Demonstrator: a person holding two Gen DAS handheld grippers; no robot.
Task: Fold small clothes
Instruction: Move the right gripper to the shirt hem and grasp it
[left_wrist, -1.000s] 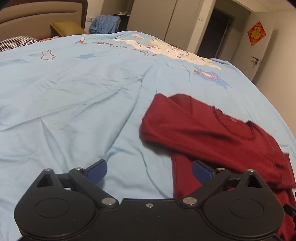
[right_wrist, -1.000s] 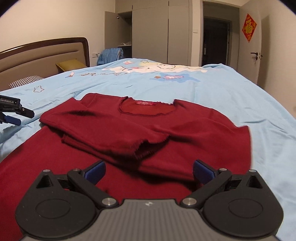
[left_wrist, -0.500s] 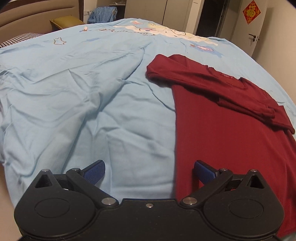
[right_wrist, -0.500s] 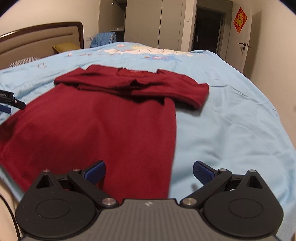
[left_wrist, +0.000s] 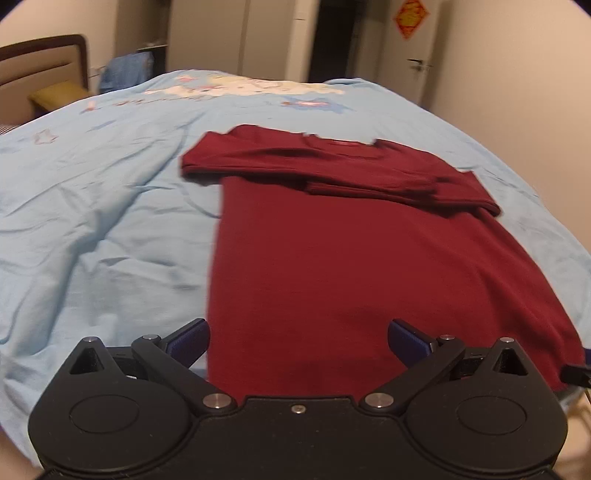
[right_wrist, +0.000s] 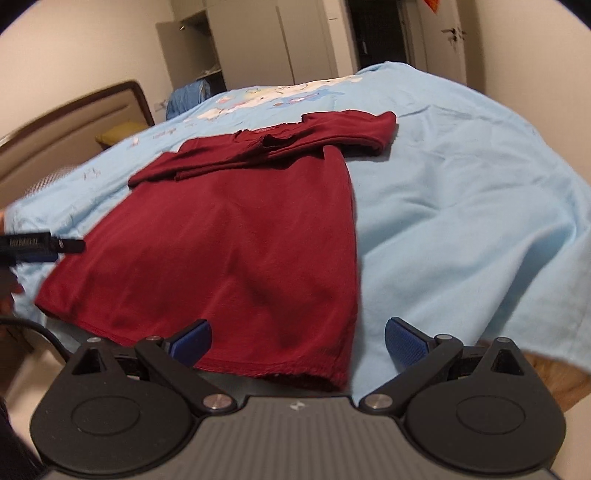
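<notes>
Maroon long-sleeve shirt (left_wrist: 369, 266) is laid out flat on the bed, on top of a light blue duvet (left_wrist: 103, 206) with cartoon prints up at the far end. Both sleeves are folded in across the chest, so there's a stacked band of sleeve fabric right under the collar at the far end of the shirt, and the hem sits at the near edge of the bed. From the right wrist view the same shirt (right_wrist: 236, 236) runs from near-left up toward the far middle, with the hem hanging just at the mattress edge. Left gripper (left_wrist: 298, 338) hovers over the near-left part of the hem with its jaws spread wide, nothing between them, blue pads (left_wrist: 188, 338) clear of the cloth as far as I can tell. Right gripper (right_wrist: 297, 338) is the same deal, jaws wide apart and holding nothing, sitting over the near-right corner of the hem. You can catch the left gripper poking in at the left edge of the right wrist view, just beside the shirt's left side. Further back there's a brown headboard (right_wrist: 74, 122), an olive pillow (left_wrist: 55, 96), some blue clothes (left_wrist: 125, 72) piled by the wardrobe (right_wrist: 251, 44), and a door with a red decoration (left_wrist: 410, 18) on it.
</notes>
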